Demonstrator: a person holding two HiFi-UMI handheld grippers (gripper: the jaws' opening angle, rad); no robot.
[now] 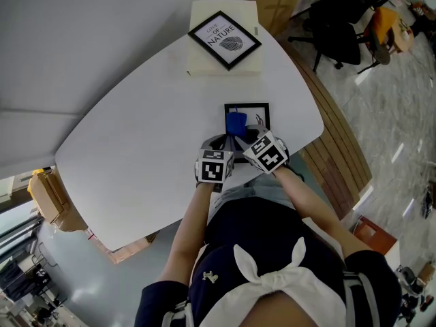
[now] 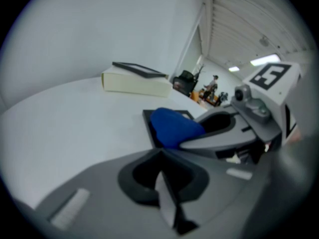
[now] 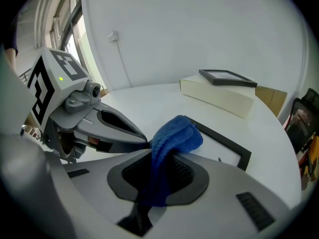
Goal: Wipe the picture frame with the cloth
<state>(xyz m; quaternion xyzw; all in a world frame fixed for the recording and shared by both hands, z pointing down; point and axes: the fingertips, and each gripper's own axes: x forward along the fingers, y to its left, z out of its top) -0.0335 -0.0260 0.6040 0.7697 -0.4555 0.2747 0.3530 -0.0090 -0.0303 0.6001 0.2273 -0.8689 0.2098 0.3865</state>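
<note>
Seemingly mid-wipe, the right tool (image 3: 162,158) gripped the cloth (image 3: 177,133) on the frame (image 3: 224,141) ahead, the left tool (image 2: 162,156) closed empty; next, probably sweep across.

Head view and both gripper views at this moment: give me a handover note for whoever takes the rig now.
Right gripper: shut on the blue cloth, whose folded end rests on the left part of the picture frame.
Left gripper: jaws together, empty, tip by the frame's near left corner; contact unclear.
Frame lies flat on the white table; a second frame sits on a cream box at the far edge.
Done: cloth gripped and on the frame; how much is wiped cannot be told.
Left: wipe across glass and border.
</note>
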